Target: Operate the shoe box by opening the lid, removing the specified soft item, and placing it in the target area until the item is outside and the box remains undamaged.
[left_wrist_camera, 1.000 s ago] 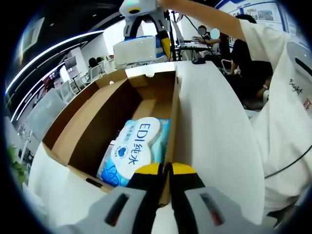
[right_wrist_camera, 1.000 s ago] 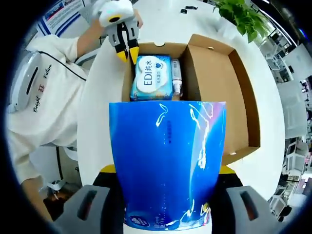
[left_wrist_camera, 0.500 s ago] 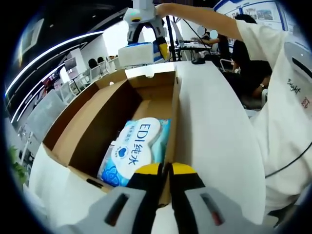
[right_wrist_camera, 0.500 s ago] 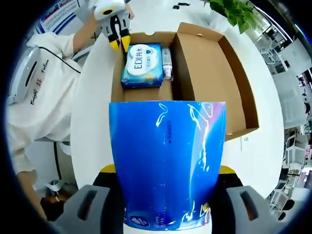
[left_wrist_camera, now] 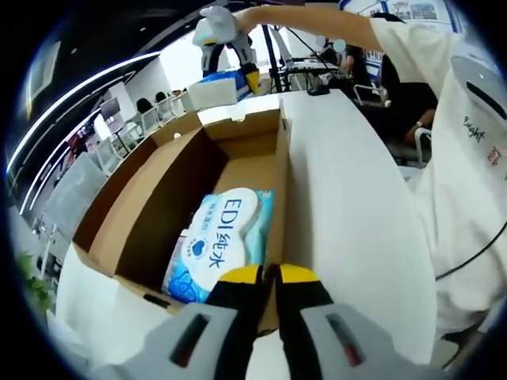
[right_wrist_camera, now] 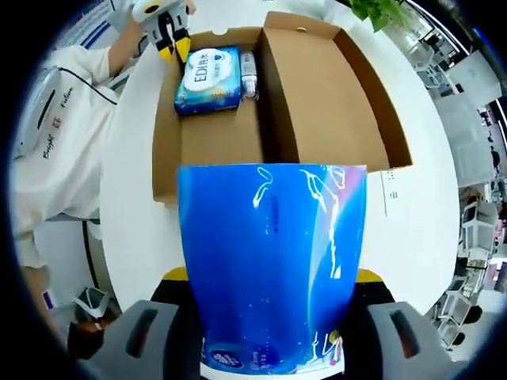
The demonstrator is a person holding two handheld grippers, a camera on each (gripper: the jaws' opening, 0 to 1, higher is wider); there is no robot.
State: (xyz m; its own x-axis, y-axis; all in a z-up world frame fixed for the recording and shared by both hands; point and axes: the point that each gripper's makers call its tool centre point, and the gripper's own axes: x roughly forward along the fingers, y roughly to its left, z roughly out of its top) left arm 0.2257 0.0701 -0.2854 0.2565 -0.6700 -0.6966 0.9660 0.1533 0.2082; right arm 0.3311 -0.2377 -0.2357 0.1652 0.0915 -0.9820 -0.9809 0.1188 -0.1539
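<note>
In the left gripper view, the open shoe box (left_wrist_camera: 158, 206) is lying on the white desk (left_wrist_camera: 348, 222), its lid folded back flat on the far side. A wet-wipe pack (left_wrist_camera: 215, 245) marked "EDI" is sitting in the box at its near end, against the wall by the desk's bare stretch. The left gripper (left_wrist_camera: 268, 279) is pinching that wall's rim, its yellow-tipped jaws nearly together with the cardboard between them. Past the box's far end, the right gripper (left_wrist_camera: 230, 75) is hanging above the desk with the blue soft pack (left_wrist_camera: 218, 89) in it.

In the right gripper view, the blue soft pack (right_wrist_camera: 271, 265) is gripped between the right gripper's (right_wrist_camera: 271, 277) widely parted jaws, outside and above the shoe box (right_wrist_camera: 317, 95). The wet-wipe pack (right_wrist_camera: 207, 79) and a small bottle (right_wrist_camera: 249, 73) beside it are lying at the box's far end, where the left gripper (right_wrist_camera: 169, 49) is clamping the rim.
</note>
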